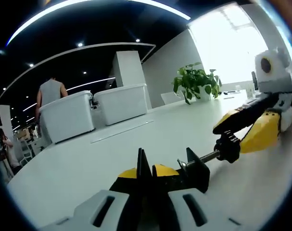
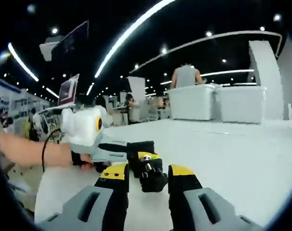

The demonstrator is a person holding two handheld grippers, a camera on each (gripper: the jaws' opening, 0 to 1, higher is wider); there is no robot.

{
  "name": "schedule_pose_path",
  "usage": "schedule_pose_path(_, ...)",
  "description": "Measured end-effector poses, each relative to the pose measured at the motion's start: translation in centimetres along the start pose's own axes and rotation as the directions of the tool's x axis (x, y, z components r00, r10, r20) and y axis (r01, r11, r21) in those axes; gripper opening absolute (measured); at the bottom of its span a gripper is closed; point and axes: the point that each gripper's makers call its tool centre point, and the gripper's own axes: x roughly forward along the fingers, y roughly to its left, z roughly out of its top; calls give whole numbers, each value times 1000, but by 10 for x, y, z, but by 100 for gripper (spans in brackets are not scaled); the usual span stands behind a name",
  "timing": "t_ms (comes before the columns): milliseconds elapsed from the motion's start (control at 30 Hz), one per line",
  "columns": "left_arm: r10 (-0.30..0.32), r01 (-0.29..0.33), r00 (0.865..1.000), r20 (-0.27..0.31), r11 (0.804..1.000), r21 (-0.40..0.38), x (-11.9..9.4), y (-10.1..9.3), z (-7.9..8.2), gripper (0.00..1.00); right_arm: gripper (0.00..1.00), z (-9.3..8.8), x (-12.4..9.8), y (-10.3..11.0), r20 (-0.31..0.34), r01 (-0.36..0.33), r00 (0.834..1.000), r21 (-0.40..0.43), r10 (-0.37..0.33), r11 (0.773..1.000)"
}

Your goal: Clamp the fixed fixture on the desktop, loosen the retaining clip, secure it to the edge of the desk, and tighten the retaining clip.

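The fixture is a black clamp [image 1: 196, 168] with a threaded rod running out to a black knob [image 1: 227, 147]. It is held just above the white desk [image 1: 88, 159]. My left gripper [image 1: 146, 172] is shut on the clamp's thin black frame. My right gripper [image 1: 231, 137] comes in from the right, its yellow-and-black jaws closed around the knob. In the right gripper view, my right gripper [image 2: 148, 172] holds the knob [image 2: 150, 174] between its yellow-tipped jaws. Beyond it the left gripper [image 2: 131, 153] grips the clamp body [image 2: 142, 147], held by a person's hand [image 2: 30, 151].
Two white bins [image 1: 69, 115] [image 1: 121, 103] stand at the far side of the desk, with a person [image 1: 52, 91] behind them. A potted plant [image 1: 196, 82] sits at the far right. The desk's edge [image 2: 44, 192] runs close below the left gripper.
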Motion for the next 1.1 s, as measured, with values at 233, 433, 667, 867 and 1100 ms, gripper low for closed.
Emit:
schedule_pose_path(233, 0, 0, 1000, 0, 1000, 0, 0, 0, 0, 8, 24, -8, 4, -12, -41, -1, 999, 280, 12, 960)
schedule_pose_path(433, -1, 1, 1000, 0, 1000, -1, 0, 1, 0, 8, 20, -10, 4, -4, -45, -24, 998, 315, 40, 949)
schedule_pose_path(667, -1, 1, 1000, 1, 1000, 0, 0, 1, 0, 7, 19, -6, 2, -1, -27, -19, 999, 190, 24, 982)
schedule_pose_path(867, 0, 0, 1000, 0, 1000, 0, 1, 1, 0, 7, 19, -1, 2, 6, -1, 15, 1000, -95, -15, 995)
schedule_pose_path(1100, 4, -4, 1000, -2, 1000, -4, 1, 2, 0, 7, 19, 1, 3, 18, 16, 51, 999, -549, -51, 835)
